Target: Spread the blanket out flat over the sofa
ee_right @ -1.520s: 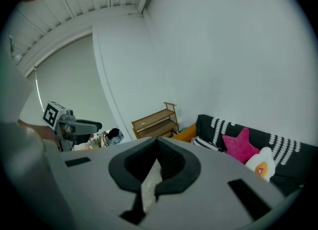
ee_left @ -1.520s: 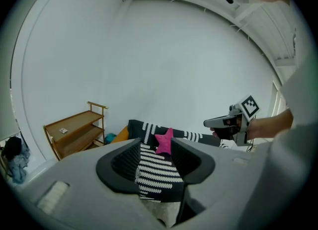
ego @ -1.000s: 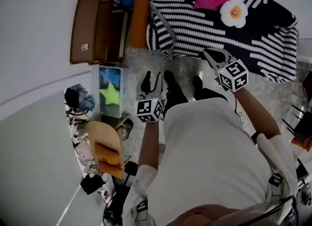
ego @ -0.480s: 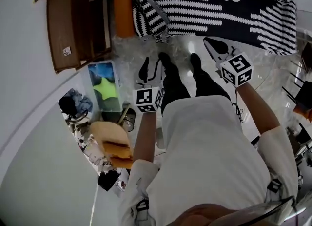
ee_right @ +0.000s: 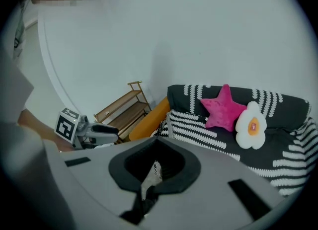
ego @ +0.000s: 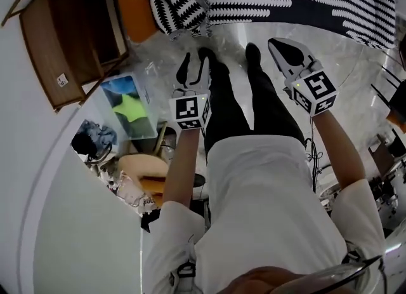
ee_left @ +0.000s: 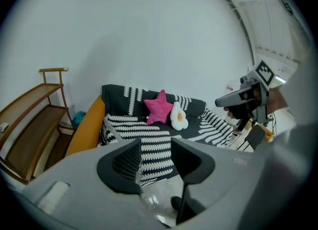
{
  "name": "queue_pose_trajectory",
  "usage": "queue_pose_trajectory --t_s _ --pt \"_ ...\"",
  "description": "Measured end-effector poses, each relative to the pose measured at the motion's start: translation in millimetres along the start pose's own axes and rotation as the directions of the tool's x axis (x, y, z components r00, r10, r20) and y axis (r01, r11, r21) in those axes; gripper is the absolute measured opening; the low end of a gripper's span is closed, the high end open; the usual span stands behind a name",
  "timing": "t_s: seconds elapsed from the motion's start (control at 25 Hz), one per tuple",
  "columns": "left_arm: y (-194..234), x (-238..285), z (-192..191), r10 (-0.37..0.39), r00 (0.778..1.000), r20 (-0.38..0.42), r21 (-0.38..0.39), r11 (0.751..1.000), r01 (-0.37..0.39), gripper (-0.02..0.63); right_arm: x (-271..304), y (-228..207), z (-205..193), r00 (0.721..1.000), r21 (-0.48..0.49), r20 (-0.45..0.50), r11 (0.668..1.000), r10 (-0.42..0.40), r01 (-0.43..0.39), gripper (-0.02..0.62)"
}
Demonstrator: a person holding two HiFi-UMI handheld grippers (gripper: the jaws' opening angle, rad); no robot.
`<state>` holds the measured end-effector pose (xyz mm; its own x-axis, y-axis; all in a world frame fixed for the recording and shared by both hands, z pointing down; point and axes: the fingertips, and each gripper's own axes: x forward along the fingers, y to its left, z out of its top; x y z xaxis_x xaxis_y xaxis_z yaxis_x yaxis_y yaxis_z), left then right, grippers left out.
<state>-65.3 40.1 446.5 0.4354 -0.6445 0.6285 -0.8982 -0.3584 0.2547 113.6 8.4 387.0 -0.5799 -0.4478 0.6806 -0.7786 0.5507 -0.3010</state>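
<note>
- The blanket (ee_left: 149,142), black with white stripes, is seen already laid over the sofa (ego: 133,0). It covers the seat and the back, and it hangs down over the front edge.
- At the left front corner of the sofa the cloth is gathered in a fold, just beside the orange arm, which is left uncovered.
- A pink star cushion (ee_left: 160,107) and an egg-shaped cushion (ee_left: 178,116) are placed on the blanket, against the back of the sofa and touching each other.
- The left gripper (ego: 193,73) is held over the floor (ego: 355,64), apart from the sofa. Its jaws are spread wide and nothing is found between them.
- The right gripper (ego: 285,51) is held near the front edge of the sofa. Its jaws are pressed together and no cloth is gripped.
- The task is judged to be nearly done; only the fold at the left front corner seems to need smoothing.
- If that fold is pulled too strongly, the whole blanket could be dragged forward, and the two cushions could be carried off with it.
- If only a thin bit of cloth is pinched, it could slip out and the fold would remain.
- A wooden shelf (ego: 57,45) stands near the orange arm, so a wide swing of the left gripper could knock it.
</note>
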Motion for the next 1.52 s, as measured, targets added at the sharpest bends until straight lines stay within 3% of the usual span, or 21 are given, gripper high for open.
queue_pose_trajectory --t_s 0.56,0.76,1.08,1.52 --pt "21.6 122.9 -106.0 -0.006 0.991 -0.131 0.064 0.998 0.014 0.191 84.5 -39.8 -100.6 0.999 0.104 -0.043 0.995 0.0 0.005 -0.003" --pt "27.9 161.0 -153.3 0.011 0.982 -0.188 0.081 0.997 0.004 0.195 117.8 -41.0 -142.8 0.995 0.069 -0.086 0.997 0.052 -0.046 -0.003" --pt "50.7 230.5 -223.2 0.107 0.966 -0.236 0.091 0.992 -0.088 0.199 169.5 -68.2 -203.2 0.994 0.11 -0.079 0.992 0.074 -0.065 -0.003" --pt "61.6 274.8 -258.5 0.24 0.918 -0.316 0.115 0.97 -0.214 0.207 181.0 -79.1 -230.8 0.993 0.13 -0.085 0.989 0.086 -0.075 -0.003"
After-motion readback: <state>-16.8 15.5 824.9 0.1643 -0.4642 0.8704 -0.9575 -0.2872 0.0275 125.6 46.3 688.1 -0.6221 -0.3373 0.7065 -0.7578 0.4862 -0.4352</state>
